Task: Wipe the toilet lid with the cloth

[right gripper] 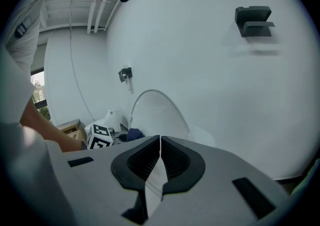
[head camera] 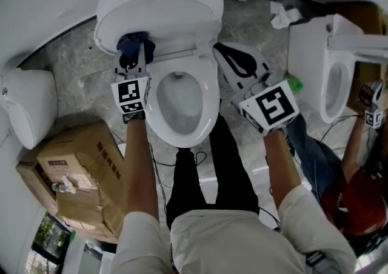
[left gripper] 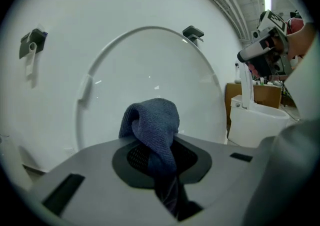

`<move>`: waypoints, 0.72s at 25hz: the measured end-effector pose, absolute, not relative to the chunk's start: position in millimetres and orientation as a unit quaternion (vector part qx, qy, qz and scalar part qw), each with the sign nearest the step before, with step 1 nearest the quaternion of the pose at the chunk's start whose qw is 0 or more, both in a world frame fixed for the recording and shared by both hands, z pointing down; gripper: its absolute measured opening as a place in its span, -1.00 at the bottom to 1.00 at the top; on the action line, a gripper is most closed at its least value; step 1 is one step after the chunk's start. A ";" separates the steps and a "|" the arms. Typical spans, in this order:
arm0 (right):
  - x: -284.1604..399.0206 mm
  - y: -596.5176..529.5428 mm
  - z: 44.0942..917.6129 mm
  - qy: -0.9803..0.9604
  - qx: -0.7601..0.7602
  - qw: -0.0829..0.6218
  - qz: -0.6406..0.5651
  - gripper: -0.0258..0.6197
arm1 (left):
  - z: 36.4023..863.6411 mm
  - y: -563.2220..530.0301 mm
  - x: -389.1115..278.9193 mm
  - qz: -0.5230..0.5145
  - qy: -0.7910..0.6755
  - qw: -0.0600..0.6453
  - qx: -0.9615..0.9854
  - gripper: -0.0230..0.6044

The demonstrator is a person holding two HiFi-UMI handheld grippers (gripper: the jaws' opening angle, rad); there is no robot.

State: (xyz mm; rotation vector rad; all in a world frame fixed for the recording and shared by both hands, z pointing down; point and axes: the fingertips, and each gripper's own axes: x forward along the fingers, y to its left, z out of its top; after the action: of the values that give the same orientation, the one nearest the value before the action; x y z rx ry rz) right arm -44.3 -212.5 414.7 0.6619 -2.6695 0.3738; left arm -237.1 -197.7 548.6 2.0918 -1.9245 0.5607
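Note:
The white toilet lid (head camera: pixel 163 6) stands raised above the open bowl (head camera: pixel 182 100). My left gripper (head camera: pixel 134 54) is shut on a dark blue cloth (head camera: pixel 134 43), which bunches at the lid's lower left, close to its inner face. In the left gripper view the cloth (left gripper: pixel 155 125) droops out between the jaws in front of the lid (left gripper: pixel 150 80). My right gripper (head camera: pixel 227 60) hangs shut and empty to the right of the bowl, over the floor. In the right gripper view its jaws (right gripper: pixel 160 157) meet with nothing between them, and the lid (right gripper: pixel 160 112) shows edge-on at the left.
A second white toilet (head camera: pixel 330 73) stands at the right, where another person's gripper (head camera: pixel 371 109) shows. Cardboard boxes (head camera: pixel 79 176) lie at the lower left, next to a white fixture (head camera: pixel 27 109). Crumpled paper (head camera: pixel 282 15) lies on the stone floor behind.

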 end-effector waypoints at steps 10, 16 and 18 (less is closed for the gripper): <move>2.4 -228.1 414.1 -0.934 0.274 0.183 0.140 -0.83 | 547.3 -235.3 -154.8 0.152 -0.630 0.122 0.752 -0.75; 24.7 -228.8 421.2 -0.926 0.297 0.182 0.146 -0.83 | 544.4 -248.7 -114.5 0.136 -0.598 0.116 0.782 -0.75; 31.8 -227.8 423.2 -0.925 0.303 0.180 0.143 -0.83 | 542.6 -251.6 -99.0 0.127 -0.584 0.110 0.795 -0.75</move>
State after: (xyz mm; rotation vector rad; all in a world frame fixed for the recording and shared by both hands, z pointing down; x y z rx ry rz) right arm 31.8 -227.8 423.2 0.8573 -2.6137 0.4029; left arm -99.0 -251.6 542.6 2.3353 -1.7152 0.3724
